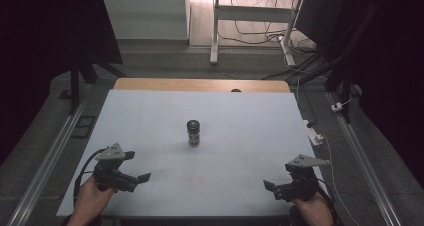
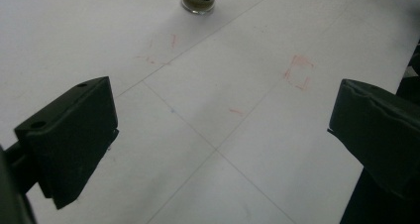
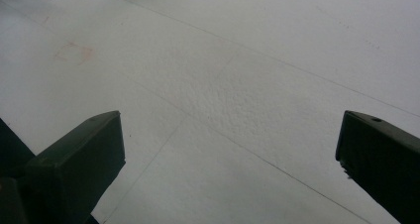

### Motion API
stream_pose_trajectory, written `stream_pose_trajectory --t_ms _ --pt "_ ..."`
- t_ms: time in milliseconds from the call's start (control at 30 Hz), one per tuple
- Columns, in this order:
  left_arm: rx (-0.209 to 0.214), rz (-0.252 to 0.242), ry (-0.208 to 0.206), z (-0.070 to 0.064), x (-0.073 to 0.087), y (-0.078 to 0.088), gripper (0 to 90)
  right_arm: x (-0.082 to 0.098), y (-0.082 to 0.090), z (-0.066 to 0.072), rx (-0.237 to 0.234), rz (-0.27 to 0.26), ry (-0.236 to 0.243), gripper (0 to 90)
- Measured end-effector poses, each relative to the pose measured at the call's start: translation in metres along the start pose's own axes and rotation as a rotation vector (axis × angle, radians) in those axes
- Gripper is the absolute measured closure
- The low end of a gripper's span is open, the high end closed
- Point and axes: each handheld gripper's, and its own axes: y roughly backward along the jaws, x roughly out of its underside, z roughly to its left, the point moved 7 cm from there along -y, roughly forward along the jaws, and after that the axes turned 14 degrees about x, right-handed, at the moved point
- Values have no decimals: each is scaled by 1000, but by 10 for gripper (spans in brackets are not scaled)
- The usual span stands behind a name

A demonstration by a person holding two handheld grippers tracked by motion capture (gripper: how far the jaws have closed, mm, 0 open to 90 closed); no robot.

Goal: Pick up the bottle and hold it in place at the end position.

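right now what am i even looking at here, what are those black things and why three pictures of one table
No robot here: a person sits at the table and holds a hand-operated grasping tool in each hand. The high view looks down from above the person's side, so you see the left tool and the right tool coming in from the bottom. The other two pictures come from small cameras riding on each tool, looking along its two black jaws; that is why dark blocks rise at the bottom corners. On the white table stands one small dark jar, upright near the middle, apart from both tools. Its base also shows at the top of the left gripper view. Faint red marks are drawn on the surface. Both tools have their jaws spread wide and hold nothing.
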Motion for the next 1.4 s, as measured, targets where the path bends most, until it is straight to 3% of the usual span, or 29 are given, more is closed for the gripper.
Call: stream_pose_trajectory --t_ms 367,733,1100,1400 --pt "-6 -31 9 11 -24 -23 0 0 -1 1 -3 7 10 0" --pt "-25 11 -26 25 -51 -52 0 1 -2 2 -11 15 20 0" --pt "27 20 -66 35 -74 -80 0 1 -2 1 -8 17 7 0" --pt "27 43 -96 44 -86 -98 0 1 -2 1 -9 22 11 0"
